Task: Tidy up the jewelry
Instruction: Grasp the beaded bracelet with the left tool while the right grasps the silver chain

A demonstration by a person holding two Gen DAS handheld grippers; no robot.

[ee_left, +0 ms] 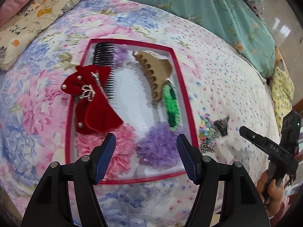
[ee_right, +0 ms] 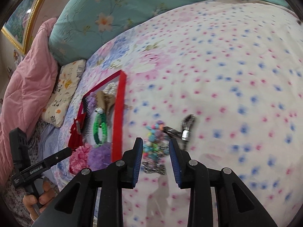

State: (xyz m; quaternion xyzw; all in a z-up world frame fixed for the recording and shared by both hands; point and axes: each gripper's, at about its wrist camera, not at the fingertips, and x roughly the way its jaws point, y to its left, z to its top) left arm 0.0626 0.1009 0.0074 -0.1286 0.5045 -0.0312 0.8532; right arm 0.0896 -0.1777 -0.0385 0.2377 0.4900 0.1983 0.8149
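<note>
A red-rimmed tray [ee_left: 181, 79] lies on the bed and holds a red velvet bow [ee_left: 94, 102], a black comb [ee_left: 105, 64], a tan claw clip [ee_left: 155, 71], a green braided band [ee_left: 171, 107], a pink scrunchie [ee_left: 121, 151] and a purple scrunchie [ee_left: 161, 147]. My left gripper [ee_left: 145, 151] is open and empty above the tray's near end. A colourful bead bracelet [ee_right: 153, 143], a chain [ee_right: 155, 167] and a silver watch [ee_right: 186, 126] lie on the sheet right of the tray [ee_right: 119, 113]. My right gripper [ee_right: 155, 160] is open just over the beads and chain.
The floral bedsheet [ee_right: 236, 94] stretches right of the jewelry. A teal quilt [ee_left: 217, 9] lies at the back, a cartoon pillow [ee_left: 28, 24] and a pink quilt [ee_right: 24, 87] at the left. The right gripper's body [ee_left: 272, 145] shows in the left wrist view.
</note>
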